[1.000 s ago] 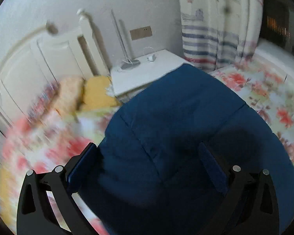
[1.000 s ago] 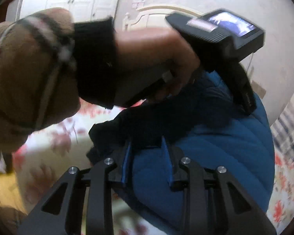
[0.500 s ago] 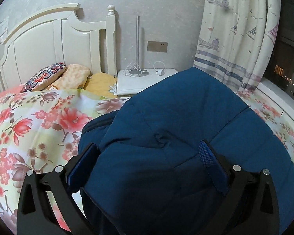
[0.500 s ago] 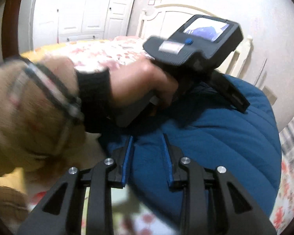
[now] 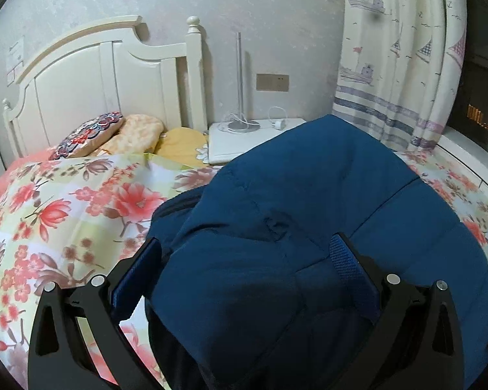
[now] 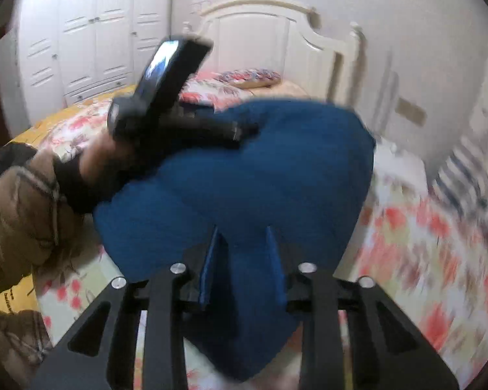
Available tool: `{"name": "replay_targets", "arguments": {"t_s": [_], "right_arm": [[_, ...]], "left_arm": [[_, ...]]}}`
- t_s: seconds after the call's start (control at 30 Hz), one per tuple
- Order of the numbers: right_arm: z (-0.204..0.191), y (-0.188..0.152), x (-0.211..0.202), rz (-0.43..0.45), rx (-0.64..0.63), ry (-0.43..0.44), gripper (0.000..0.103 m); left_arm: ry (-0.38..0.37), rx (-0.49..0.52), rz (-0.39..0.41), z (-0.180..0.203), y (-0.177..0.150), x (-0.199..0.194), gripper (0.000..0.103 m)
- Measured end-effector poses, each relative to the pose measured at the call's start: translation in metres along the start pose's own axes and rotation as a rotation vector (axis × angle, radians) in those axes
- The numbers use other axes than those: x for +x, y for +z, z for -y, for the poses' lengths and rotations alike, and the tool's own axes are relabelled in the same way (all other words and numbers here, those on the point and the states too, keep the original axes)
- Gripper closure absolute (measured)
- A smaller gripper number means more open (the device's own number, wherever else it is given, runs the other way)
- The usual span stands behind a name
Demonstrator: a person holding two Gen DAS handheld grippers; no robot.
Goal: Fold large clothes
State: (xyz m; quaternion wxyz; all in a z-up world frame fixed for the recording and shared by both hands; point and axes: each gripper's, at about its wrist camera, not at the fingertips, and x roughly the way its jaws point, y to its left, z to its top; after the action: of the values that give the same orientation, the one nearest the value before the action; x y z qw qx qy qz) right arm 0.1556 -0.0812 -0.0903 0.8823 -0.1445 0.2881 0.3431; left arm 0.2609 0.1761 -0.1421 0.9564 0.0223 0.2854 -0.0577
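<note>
The bed (image 5: 65, 214), spread with a floral cover, serves as the folding surface. The blue padded coat (image 5: 302, 234) lies bunched on it. The left gripper (image 5: 244, 260) stands wide, straddling a thick fold without pressing. The right gripper (image 6: 240, 260) is narrow, clamped on a coat edge, probably to carry that panel across. No containers are visible.

White headboard (image 5: 91, 74); nightstand (image 5: 244, 143); sailboat curtain (image 5: 400, 65)
</note>
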Motion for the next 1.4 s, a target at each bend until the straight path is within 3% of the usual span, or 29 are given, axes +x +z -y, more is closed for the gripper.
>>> {"name": "replay_targets", "arguments": {"t_s": [0.13,0.23,0.37,0.47,0.53,0.63,0.7,0.73,0.77,0.83,0.93,1.0,1.07,1.13,1.17,1.27,1.33,1.4], "right_arm": [[0.063,0.054,0.022,0.129,0.127,-0.074,0.075],[0.11,0.084,0.07,0.119,0.207,-0.067,0.076],[0.122,0.082,0.179,-0.13,0.18,-0.008,0.079],[0.115,0.091,0.175,-0.166,0.107,-0.017,0.079],[0.118,0.104,0.158,-0.14,0.096,-0.013,0.08],[0.152,0.121,0.153,-0.046,0.213,-0.056,0.08],[0.166,0.117,0.179,-0.101,0.265,-0.047,0.08],[0.162,0.106,0.205,-0.188,0.257,-0.003,0.08],[0.159,0.1,0.22,-0.221,0.246,0.036,0.081],[0.158,0.099,0.224,-0.207,0.265,0.045,0.081],[0.144,0.112,0.219,-0.252,0.157,-0.028,0.08],[0.131,0.132,0.205,-0.229,0.09,-0.103,0.079],[0.115,0.152,0.184,-0.14,0.108,-0.005,0.079],[0.093,0.164,0.181,-0.135,0.063,0.074,0.079],[0.082,0.166,0.186,-0.155,0.014,0.086,0.079],[0.05,0.146,0.247,-0.379,-0.119,0.069,0.079],[0.054,0.149,0.253,-0.395,-0.094,0.07,0.078],[0.055,0.153,0.242,-0.354,-0.089,0.031,0.077]], "left_arm": [[-0.009,-0.018,-0.002,-0.005,0.0,0.0,0.004],[-0.004,-0.024,0.004,-0.006,-0.002,-0.002,0.004],[0.015,-0.06,-0.001,-0.012,-0.004,-0.002,0.004],[-0.028,-0.102,-0.019,-0.022,-0.006,0.001,0.004],[-0.036,-0.105,-0.02,-0.022,-0.007,0.001,0.004],[-0.038,-0.1,-0.023,-0.021,-0.007,0.001,0.004],[-0.037,-0.1,-0.025,-0.02,-0.006,0.002,0.004],[-0.031,-0.1,-0.024,-0.019,-0.007,0.002,0.004],[-0.013,-0.104,-0.023,-0.019,-0.007,0.001,0.004],[-0.004,-0.116,-0.026,-0.021,-0.01,-0.001,0.004],[-0.013,-0.127,-0.026,-0.022,-0.012,-0.005,0.004],[-0.001,-0.117,-0.024,-0.02,-0.011,-0.007,0.004],[0.001,-0.115,-0.024,-0.02,-0.012,-0.007,0.004],[-0.003,-0.118,-0.029,-0.021,-0.012,-0.006,0.004],[-0.005,-0.119,-0.03,-0.021,-0.012,-0.006,0.004],[0.005,-0.118,-0.036,-0.021,-0.012,-0.006,0.004],[0.01,-0.124,-0.053,-0.022,-0.014,-0.004,0.004],[-0.014,-0.137,-0.059,-0.025,-0.015,-0.003,0.004]]}}
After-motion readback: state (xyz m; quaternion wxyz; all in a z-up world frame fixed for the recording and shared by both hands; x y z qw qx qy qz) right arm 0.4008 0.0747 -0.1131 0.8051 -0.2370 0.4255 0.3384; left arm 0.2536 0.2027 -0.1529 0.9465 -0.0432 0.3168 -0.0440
